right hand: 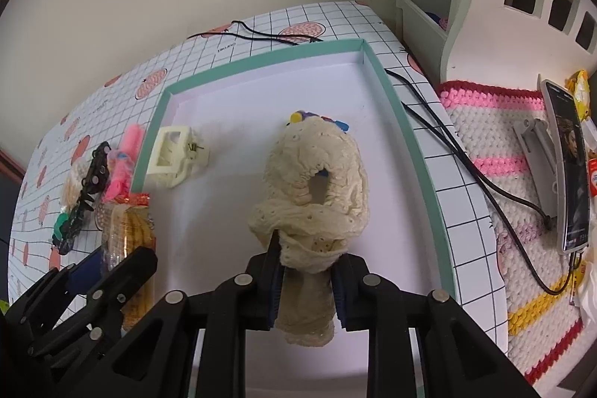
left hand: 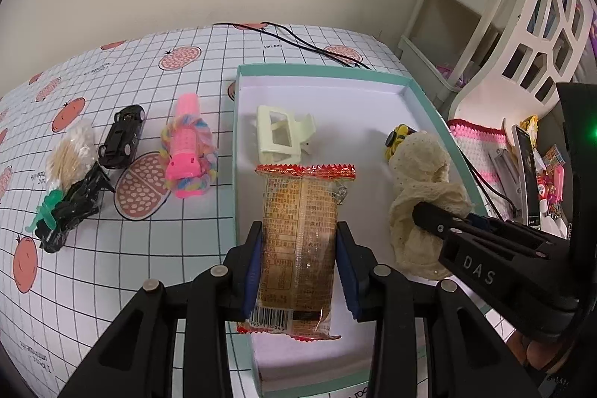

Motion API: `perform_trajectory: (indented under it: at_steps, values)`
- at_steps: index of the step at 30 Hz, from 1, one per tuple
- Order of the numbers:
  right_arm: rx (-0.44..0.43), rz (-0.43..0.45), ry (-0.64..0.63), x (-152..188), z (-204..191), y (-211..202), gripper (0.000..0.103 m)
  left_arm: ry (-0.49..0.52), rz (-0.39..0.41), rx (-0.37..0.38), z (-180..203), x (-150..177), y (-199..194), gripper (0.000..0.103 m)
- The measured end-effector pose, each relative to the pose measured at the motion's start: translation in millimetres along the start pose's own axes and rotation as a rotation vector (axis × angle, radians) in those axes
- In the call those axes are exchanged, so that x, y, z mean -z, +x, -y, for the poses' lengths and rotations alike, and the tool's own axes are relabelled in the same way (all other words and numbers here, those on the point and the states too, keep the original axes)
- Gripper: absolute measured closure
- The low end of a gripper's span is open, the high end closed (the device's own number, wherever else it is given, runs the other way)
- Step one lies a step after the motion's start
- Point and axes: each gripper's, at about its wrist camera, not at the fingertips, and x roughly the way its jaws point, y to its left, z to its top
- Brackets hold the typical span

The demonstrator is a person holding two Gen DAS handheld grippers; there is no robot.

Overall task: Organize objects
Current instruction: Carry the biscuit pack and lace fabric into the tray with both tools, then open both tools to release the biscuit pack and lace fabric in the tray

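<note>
Now left claw (left hand: 298, 241) clamps snack packet (left hand: 296, 248) over box (left hand: 429, 107).

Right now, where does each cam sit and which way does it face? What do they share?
Left wrist: on the left gripper, looking forward along its fingers over the box toward the wall; its jaws are shut on a snack packet, and the right gripper shows at the right.
Right wrist: on the right gripper, looking forward into the box; it is shut on a cream cloth, and the left gripper shows at lower left.
Shared: box, cloth, packet, cream hair clip, both grippers.
</note>
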Motion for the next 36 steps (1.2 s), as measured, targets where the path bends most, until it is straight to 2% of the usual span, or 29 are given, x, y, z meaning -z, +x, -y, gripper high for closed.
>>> perform_trajectory:
  at_steps: [10,21,25,31,36]
  values:
    - [0.021,-0.015,0.025,-0.4,4.1,3.0,0.072,0.025,-0.023,-0.001,8.7,5.4,5.0,0.065]
    - [0.026,-0.029,0.021,0.7,3.2,5.9,0.059,-0.048,-0.058,0.024,-3.7,6.2,9.7,0.062]
    - [0.031,-0.029,0.02,0.8,3.8,6.1,0.058,-0.052,-0.049,0.031,-4.9,5.4,7.1,0.06]
    - [0.032,-0.016,0.027,1.9,4.0,3.0,0.045,-0.042,-0.014,0.032,-4.4,1.9,-2.0,0.059]
    - [0.026,0.007,0.05,0.1,5.9,-1.8,0.034,-0.052,0.013,0.031,-7.8,-0.7,-9.0,0.053]
